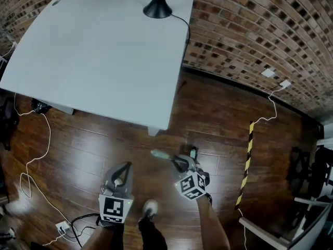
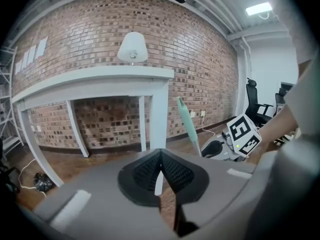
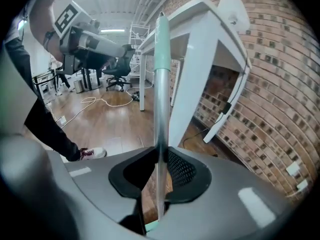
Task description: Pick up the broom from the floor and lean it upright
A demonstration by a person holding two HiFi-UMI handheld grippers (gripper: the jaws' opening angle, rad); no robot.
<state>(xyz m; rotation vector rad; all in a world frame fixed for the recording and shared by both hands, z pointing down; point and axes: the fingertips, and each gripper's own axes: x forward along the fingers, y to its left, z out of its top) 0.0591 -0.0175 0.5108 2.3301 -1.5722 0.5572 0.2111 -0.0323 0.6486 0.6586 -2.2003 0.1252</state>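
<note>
Above the floor (image 1: 104, 150), right claw (image 1: 180, 163) angled down, clamping broom handle (image 3: 161, 84)

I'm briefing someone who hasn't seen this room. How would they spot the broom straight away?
Start at the big white table against the brick wall. Just in front of its near corner, above the wooden floor, the right claw grips the broom by its handle. It is the only thin silver pole with a pale green end; the cables are white and limp.
</note>
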